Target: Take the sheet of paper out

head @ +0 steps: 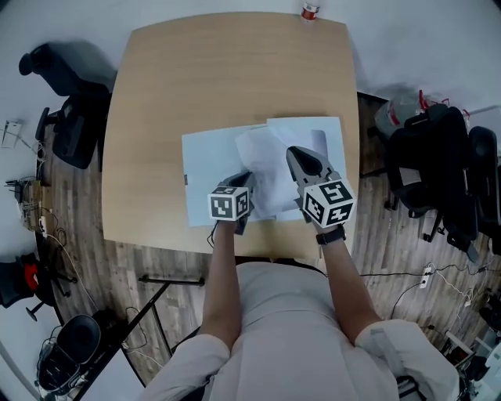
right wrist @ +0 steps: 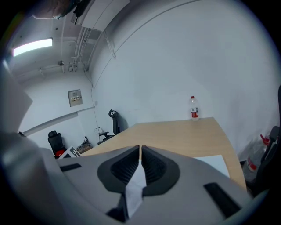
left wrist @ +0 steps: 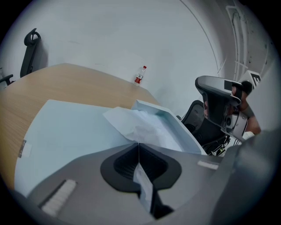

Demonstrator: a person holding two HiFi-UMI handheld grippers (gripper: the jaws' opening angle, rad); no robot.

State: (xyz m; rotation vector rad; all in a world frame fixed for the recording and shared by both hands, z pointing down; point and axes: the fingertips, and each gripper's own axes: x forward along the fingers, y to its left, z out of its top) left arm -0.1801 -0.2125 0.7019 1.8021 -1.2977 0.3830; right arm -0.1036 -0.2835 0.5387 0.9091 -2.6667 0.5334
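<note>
Both are pinching now: the left hand-held gripper (left wrist: 139, 150) and the right hand-held gripper (right wrist: 140, 154) are each clamping shut on the crumpled thin white sheet of paper (head: 263, 168). It is lying mid-frame, partly inside the flat pale-blue folder (head: 205, 168) on the light wooden worktop (head: 196, 78). Uneven pulling is risking a tear, or the folder dragging along.

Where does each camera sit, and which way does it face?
Head view: on the person's head, facing steeply down at the table, folder and sheet of paper; both forearms, left gripper and right gripper show.
Left gripper view: on the left gripper, facing along its jaws, shut on the sheet of paper, over the folder.
Right gripper view: on the right gripper, facing along its jaws, also shut on the sheet, across the table.
Shared: the bottle shows in all three.
</note>
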